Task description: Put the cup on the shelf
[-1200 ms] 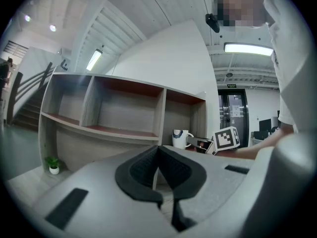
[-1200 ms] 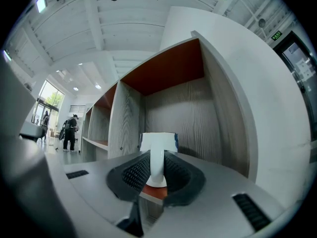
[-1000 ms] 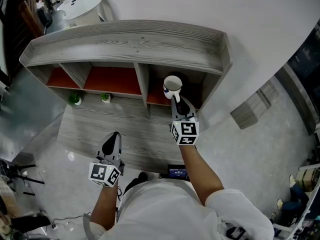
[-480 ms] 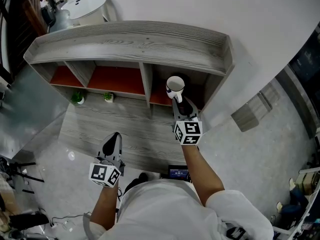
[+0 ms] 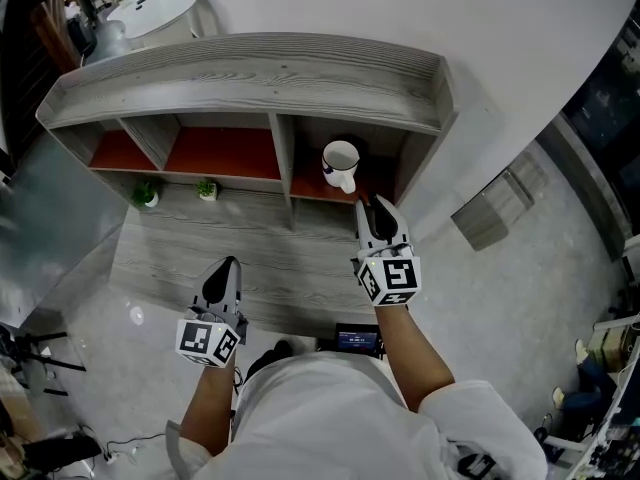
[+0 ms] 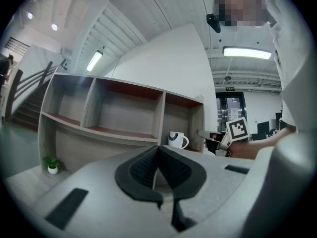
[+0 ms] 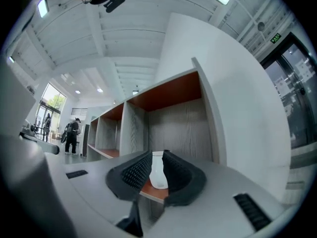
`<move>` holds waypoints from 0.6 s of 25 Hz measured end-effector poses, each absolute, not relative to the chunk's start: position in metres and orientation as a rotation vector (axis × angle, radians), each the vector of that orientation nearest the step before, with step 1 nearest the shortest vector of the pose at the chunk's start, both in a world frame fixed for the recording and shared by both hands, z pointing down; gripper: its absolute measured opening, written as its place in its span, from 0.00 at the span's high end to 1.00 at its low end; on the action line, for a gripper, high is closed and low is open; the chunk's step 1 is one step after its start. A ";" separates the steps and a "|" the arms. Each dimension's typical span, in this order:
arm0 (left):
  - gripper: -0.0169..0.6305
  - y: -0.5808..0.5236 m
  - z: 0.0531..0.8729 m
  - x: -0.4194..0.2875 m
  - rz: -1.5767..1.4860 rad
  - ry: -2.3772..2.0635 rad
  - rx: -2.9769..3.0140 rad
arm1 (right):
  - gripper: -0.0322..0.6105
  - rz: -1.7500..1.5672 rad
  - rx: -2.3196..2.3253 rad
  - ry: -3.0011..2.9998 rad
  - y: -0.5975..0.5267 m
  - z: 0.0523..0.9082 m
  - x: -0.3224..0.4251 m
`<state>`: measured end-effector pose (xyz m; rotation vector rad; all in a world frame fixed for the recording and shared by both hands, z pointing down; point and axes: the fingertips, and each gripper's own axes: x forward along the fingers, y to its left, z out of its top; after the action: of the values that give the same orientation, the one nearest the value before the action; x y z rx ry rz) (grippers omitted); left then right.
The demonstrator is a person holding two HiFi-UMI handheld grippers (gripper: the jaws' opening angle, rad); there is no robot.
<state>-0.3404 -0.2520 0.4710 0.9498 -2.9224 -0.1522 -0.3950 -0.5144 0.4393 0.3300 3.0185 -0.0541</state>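
White and upright, the cup [image 5: 341, 162] stands near the front edge of the right-hand compartment of the shelf [image 5: 250, 76], so we judge our right gripper [image 5: 371, 209], jaws slightly parted and empty just short of it, could knock it off, while our left gripper [image 5: 223, 272] hangs closed on nothing.

White wall [image 5: 330, 8], grey floor [image 5: 570, 268], round white table [image 5: 150, 10], ceiling strip light [image 6: 246, 52]

Head view: steeply down over shelf [image 5: 250, 78]. Left, right gripper views: low, facing shelf front (all share cup [image 5: 340, 160]).
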 end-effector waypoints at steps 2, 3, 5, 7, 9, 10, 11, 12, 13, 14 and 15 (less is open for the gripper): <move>0.96 -0.251 0.469 -0.342 -0.155 -2.932 0.955 | 0.84 -0.035 0.340 3.006 -0.513 0.432 -0.379; 0.96 -0.249 0.467 -0.343 -0.156 -2.938 0.957 | 0.85 -0.020 0.338 3.004 -0.513 0.428 -0.372; 0.96 -0.246 0.462 -0.344 -0.154 -2.949 0.966 | 0.86 0.011 0.325 3.004 -0.510 0.423 -0.356; 0.96 -0.239 0.459 -0.345 -0.163 -2.956 0.970 | 0.87 0.040 0.316 3.008 -0.503 0.421 -0.343; 0.96 -0.231 0.457 -0.345 -0.168 -2.955 0.982 | 0.88 0.061 0.311 3.017 -0.495 0.423 -0.329; 0.96 -0.227 0.457 -0.344 -0.170 -2.951 0.991 | 0.88 0.067 0.308 3.025 -0.491 0.425 -0.323; 0.96 -0.222 0.458 -0.343 -0.172 -2.946 1.001 | 0.88 0.074 0.305 3.034 -0.487 0.426 -0.315; 0.96 -0.217 0.458 -0.342 -0.176 -2.942 1.009 | 0.88 0.086 0.302 3.042 -0.483 0.427 -0.308; 0.96 -0.212 0.458 -0.341 -0.180 -2.938 1.018 | 0.89 0.100 0.299 3.048 -0.479 0.428 -0.302; 0.96 -0.206 0.457 -0.341 -0.182 -2.935 1.027 | 0.89 0.111 0.294 3.054 -0.475 0.428 -0.295; 0.96 -0.200 0.457 -0.340 -0.179 -2.933 1.037 | 0.89 0.117 0.287 3.060 -0.471 0.429 -0.290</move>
<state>-0.3402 -0.1997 0.4568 1.0369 -2.9330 -0.1785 -0.2896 -0.4707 0.4292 0.2871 3.0597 0.1169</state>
